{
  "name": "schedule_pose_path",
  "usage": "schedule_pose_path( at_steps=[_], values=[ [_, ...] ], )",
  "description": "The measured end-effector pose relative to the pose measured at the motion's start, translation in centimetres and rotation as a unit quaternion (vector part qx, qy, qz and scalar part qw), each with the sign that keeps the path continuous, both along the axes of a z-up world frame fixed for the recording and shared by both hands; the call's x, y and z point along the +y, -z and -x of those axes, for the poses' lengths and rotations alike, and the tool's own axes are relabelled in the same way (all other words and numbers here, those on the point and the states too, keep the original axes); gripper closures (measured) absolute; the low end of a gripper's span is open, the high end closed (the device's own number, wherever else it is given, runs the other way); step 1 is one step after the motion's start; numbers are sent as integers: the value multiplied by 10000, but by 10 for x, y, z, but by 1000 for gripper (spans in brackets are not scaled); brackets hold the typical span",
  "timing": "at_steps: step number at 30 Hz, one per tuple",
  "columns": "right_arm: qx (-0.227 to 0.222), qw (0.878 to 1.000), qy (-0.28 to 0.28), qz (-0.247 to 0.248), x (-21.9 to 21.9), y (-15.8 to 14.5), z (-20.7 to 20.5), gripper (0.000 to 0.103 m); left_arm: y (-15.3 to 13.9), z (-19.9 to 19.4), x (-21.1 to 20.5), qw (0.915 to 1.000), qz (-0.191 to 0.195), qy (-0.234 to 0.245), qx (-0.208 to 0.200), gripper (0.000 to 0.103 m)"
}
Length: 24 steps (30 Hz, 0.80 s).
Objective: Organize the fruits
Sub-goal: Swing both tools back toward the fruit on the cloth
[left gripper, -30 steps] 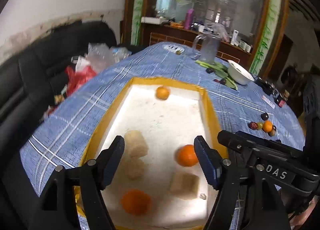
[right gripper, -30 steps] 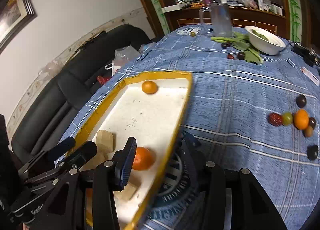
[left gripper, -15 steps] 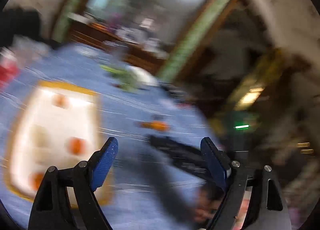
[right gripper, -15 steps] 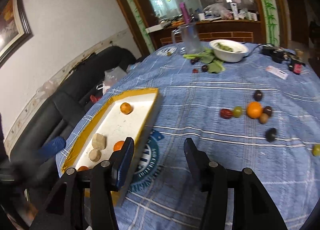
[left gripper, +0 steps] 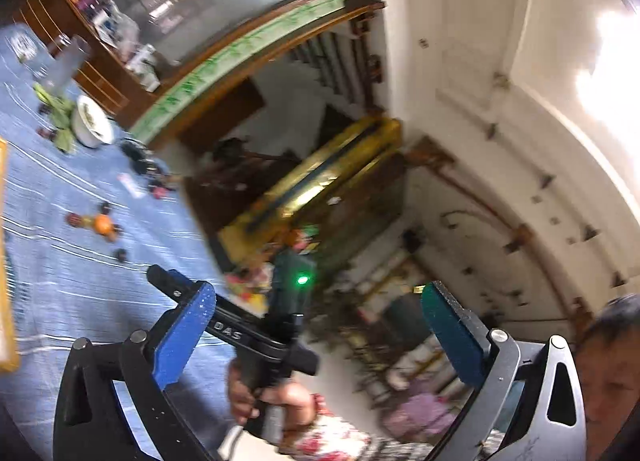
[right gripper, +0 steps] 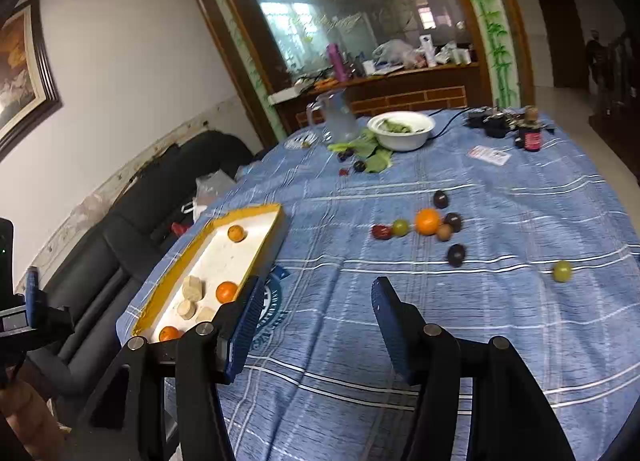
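Observation:
A yellow-rimmed white tray [right gripper: 256,209] lies on the blue checked tablecloth at left and holds three oranges [right gripper: 226,291] and several pale blocks [right gripper: 193,287]. A loose cluster of fruit lies mid-table: an orange [right gripper: 427,221], a red fruit [right gripper: 381,231], a green one [right gripper: 400,227] and dark plums [right gripper: 456,255]. A lone green fruit [right gripper: 562,271] lies far right. My right gripper [right gripper: 316,303] is open and empty above the near table. My left gripper [left gripper: 316,321] is open, empty, tilted up off the table. The cluster shows there too [left gripper: 102,224].
A white bowl [right gripper: 401,129] with greens, a glass jug [right gripper: 338,119], leaves, a card [right gripper: 489,155] and small dark items sit at the table's far end. A black sofa [right gripper: 132,221] runs along the left. The right gripper's body [left gripper: 256,337] crosses the left wrist view.
My left gripper has swung right and upward, away from the tray, and now faces the room. My right gripper has drawn back and risen, so more of the table shows.

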State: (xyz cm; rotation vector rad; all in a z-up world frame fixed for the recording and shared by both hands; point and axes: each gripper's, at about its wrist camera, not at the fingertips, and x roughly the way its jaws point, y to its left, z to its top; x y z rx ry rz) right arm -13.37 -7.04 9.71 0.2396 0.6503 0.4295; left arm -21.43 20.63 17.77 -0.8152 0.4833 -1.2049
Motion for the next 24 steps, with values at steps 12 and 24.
schedule_pose_path(
  at_steps=[12, 24],
  values=[
    [-413, 9973, 596, 147, -65, -25, 10, 37, -68, 15, -27, 9625, -2025, -1690, -641, 0],
    [360, 9875, 1534, 45, -158, 5, -52, 37, -43, -82, -97, 8870, -3947, -2364, -399, 0]
  ],
)
